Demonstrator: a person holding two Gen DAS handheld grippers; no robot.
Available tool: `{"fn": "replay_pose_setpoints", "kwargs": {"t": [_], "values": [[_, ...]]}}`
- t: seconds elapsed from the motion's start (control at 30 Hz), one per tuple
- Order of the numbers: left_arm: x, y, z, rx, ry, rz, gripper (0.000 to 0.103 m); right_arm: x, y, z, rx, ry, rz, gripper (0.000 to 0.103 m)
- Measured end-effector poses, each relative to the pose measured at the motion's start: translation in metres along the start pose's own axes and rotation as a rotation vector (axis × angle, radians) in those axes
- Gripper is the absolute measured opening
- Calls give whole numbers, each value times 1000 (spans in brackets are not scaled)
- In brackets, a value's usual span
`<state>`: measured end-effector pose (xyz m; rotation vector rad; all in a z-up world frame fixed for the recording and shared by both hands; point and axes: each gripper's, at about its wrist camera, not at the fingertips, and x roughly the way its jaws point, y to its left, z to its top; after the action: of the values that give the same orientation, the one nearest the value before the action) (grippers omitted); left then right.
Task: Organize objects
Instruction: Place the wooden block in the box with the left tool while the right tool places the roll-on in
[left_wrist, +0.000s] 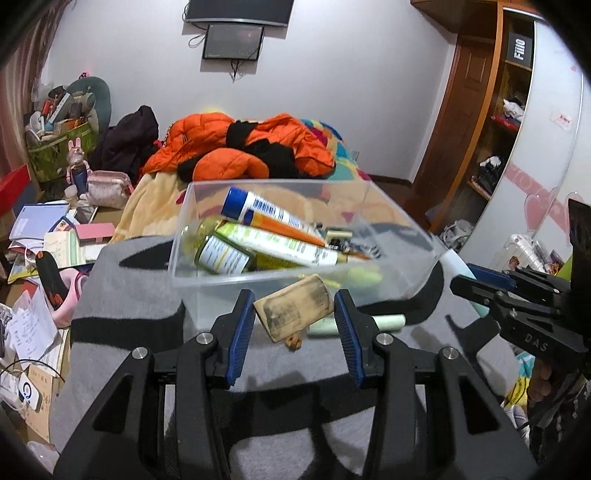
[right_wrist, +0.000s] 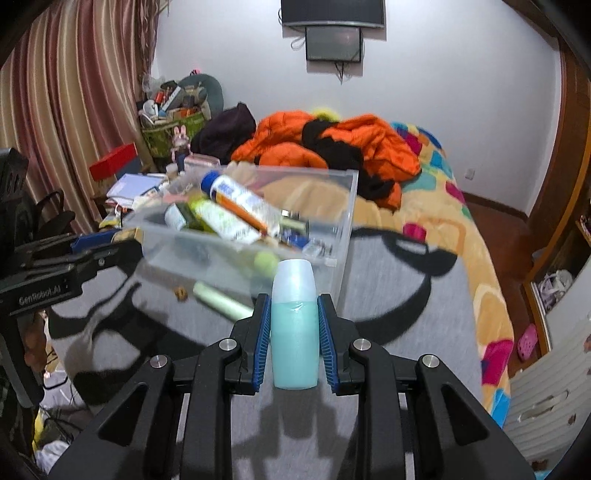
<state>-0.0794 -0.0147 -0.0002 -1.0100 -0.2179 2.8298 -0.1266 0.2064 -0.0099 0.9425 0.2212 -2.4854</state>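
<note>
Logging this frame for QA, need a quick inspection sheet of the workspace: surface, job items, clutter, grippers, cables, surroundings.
Surface: grey blanket with black pattern over a bed.
Job's things: clear plastic bin holding bottles and tubes; teal bottle; worn tan block; pale green tube lying loose beside the bin.
Clutter: orange jacket on the bed; papers and books on the left.
Grippers: left gripper has its fingers around the tan block, contact unclear; right gripper shut on the teal bottle.
Cables: cords hanging below the wall screen.
Surroundings: striped curtain, wooden wardrobe.
</note>
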Motion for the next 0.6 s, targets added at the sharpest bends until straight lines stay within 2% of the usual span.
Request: {"fn": "replay_pose_setpoints", "kwargs": {"t": [0.3,0.6], "values": [[0,-3,19,7,-41,-5,44,-5,1,30,-29,-85,-11,23],[7,5,34,-8,-56,-12,44,6,4,54,-42,-117,-1,23]]}}
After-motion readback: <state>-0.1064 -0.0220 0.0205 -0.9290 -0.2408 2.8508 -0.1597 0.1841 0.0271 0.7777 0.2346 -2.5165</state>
